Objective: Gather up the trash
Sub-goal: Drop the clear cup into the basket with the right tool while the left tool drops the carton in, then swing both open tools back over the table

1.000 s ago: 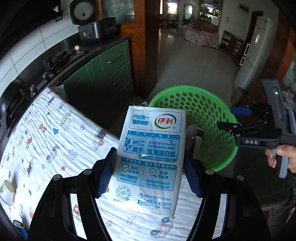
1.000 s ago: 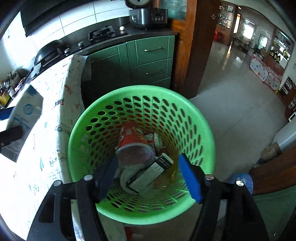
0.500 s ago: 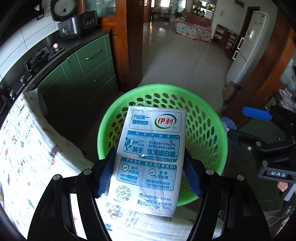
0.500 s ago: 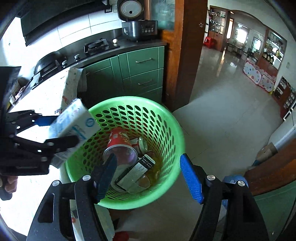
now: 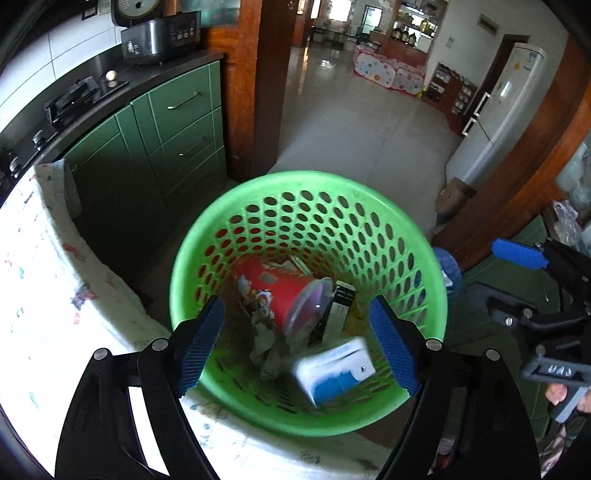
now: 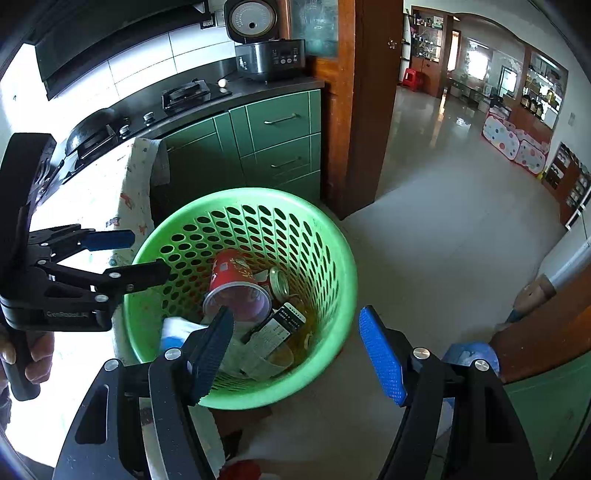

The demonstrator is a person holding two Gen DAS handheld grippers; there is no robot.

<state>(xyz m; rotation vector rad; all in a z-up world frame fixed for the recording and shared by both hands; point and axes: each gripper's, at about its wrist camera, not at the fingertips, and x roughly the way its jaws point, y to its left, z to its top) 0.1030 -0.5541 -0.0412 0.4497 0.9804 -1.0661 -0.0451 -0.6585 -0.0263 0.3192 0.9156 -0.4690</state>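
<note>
A green perforated basket [image 5: 258, 206] stands on the floor beside the table; it also shows in the right wrist view [image 6: 332, 236]. The white and blue milk carton [image 5: 334, 371] lies blurred inside it, near the front wall, and shows in the right wrist view [image 6: 175, 330]. A red paper cup [image 5: 284, 291] and other trash lie in the basket. My left gripper [image 5: 297, 345] is open and empty above the basket's near rim. My right gripper [image 6: 295, 350] is open and empty, above the basket's other side.
A table with a patterned white cloth [image 5: 33, 295] lies left of the basket. Green cabinets [image 5: 177, 122] with a stove and a rice cooker [image 5: 159, 29] stand behind. Tiled floor [image 5: 354, 122] opens beyond. A wooden door frame [image 5: 517, 177] is at the right.
My left gripper opened and let go of the milk carton, which dropped into the basket. The right gripper drew back a little.
</note>
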